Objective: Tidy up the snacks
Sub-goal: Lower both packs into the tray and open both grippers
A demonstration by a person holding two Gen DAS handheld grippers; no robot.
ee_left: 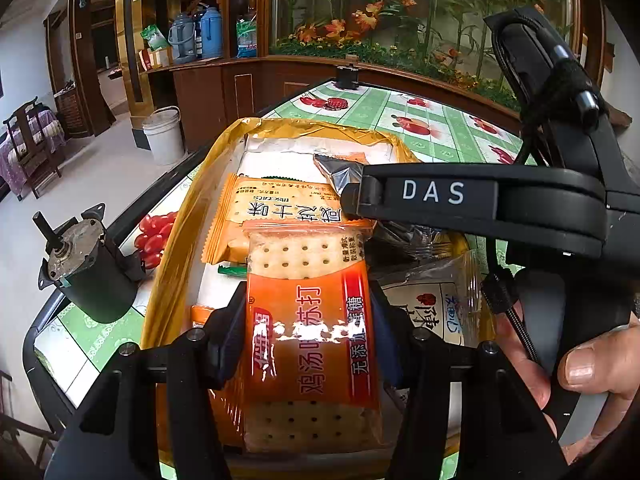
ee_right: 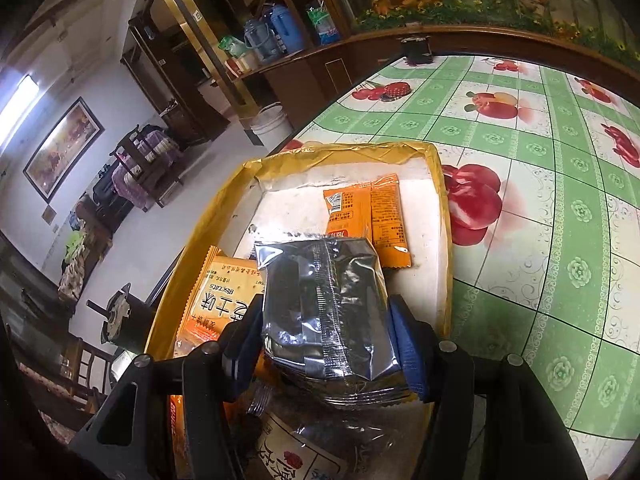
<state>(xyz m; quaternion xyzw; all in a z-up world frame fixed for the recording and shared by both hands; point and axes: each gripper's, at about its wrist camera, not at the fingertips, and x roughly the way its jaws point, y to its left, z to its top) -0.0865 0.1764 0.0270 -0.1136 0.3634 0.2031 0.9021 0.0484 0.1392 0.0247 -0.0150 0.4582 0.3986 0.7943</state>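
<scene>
My left gripper [ee_left: 308,328] is shut on an orange soda-cracker packet [ee_left: 310,336], held above a yellow-rimmed tray [ee_left: 176,240] full of snacks. A lighter orange biscuit packet [ee_left: 280,212] lies in the tray just beyond it. My right gripper [ee_right: 330,334] is shut on a silver foil packet [ee_right: 324,304], seen from its seam side, over the same tray [ee_right: 436,184]. In the left wrist view the right gripper [ee_left: 354,200] crosses from the right with the silver foil packet [ee_left: 336,172] at its tip. A small orange packet [ee_right: 366,220] lies on the tray's white floor.
The tray sits on a table with a green fruit-print cloth [ee_right: 540,200]. A black motor-like cylinder [ee_left: 86,268] stands at the table's left edge. A clear bag with a printed label [ee_left: 436,308] lies at the tray's near right. A person's hand [ee_left: 592,372] holds the right gripper's handle.
</scene>
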